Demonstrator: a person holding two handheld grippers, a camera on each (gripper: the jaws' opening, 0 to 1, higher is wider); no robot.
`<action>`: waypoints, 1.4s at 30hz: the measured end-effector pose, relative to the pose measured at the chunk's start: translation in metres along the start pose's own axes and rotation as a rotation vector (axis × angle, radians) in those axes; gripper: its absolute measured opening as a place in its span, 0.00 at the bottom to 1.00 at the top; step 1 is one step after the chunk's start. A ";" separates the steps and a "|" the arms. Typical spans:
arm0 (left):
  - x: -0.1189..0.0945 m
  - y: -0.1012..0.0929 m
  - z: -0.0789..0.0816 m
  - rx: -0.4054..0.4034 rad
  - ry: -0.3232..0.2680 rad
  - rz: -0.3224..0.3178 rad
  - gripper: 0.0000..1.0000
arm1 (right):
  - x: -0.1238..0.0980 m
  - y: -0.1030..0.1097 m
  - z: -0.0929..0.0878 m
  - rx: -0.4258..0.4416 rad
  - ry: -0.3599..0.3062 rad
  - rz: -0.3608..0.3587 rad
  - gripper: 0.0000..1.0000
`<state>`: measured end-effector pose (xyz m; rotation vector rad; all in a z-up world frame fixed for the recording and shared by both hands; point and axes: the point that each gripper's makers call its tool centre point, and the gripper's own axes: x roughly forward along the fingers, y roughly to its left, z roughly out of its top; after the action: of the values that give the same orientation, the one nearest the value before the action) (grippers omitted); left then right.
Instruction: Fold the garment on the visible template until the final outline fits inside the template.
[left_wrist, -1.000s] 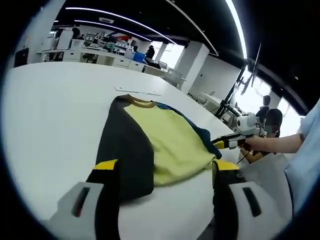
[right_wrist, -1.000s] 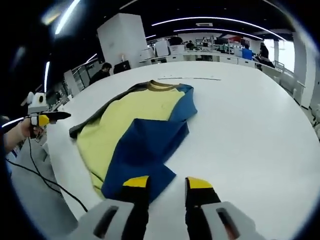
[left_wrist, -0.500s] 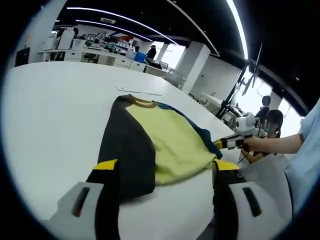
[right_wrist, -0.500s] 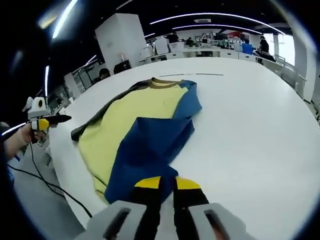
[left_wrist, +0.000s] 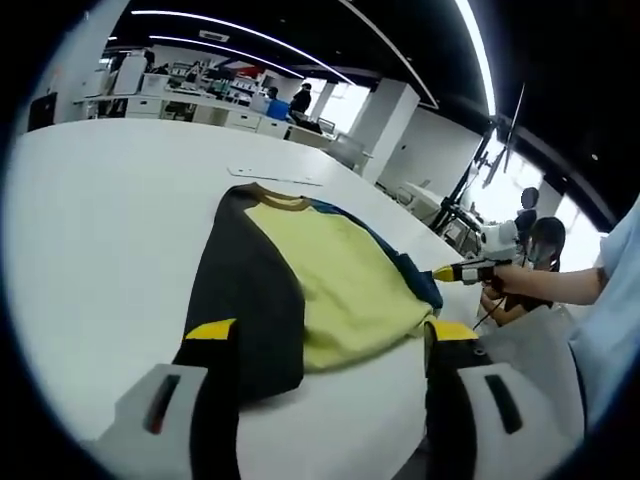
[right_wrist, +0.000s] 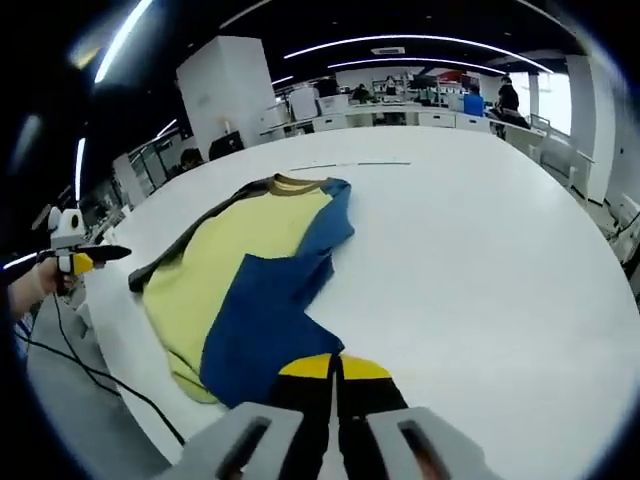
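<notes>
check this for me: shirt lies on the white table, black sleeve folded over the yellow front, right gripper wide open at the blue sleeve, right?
Not wide open. In the right gripper view the right gripper has its jaws together at the blue sleeve. The rest holds: shirt on the white table, black sleeve folded over the yellow front.

I see a broad white table (right_wrist: 480, 260) with a rounded edge, its surface smooth and bare around the cloth. Directly on it lies the garment (right_wrist: 245, 270), spread flat near the table's edge: a yellow body with a brown collar, a blue sleeve folded across it, and a dark sleeve on the other side (left_wrist: 250, 290). Beyond the collar, thin dark template lines (right_wrist: 350, 164) run across the tabletop, apart from the garment.
</notes>
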<state>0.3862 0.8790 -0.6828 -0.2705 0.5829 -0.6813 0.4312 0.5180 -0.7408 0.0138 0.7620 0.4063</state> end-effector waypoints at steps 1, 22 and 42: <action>0.000 0.000 0.002 0.009 -0.005 0.002 0.72 | -0.003 -0.008 0.001 0.009 -0.003 -0.012 0.00; 0.012 0.006 0.025 0.050 -0.033 0.030 0.69 | -0.061 -0.161 0.042 0.098 -0.082 -0.297 0.00; 0.037 0.011 0.028 0.011 -0.019 0.043 0.69 | -0.037 -0.245 0.052 0.141 -0.051 -0.382 0.00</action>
<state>0.4315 0.8647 -0.6803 -0.2534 0.5658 -0.6393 0.5287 0.2858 -0.7165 0.0101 0.7225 -0.0111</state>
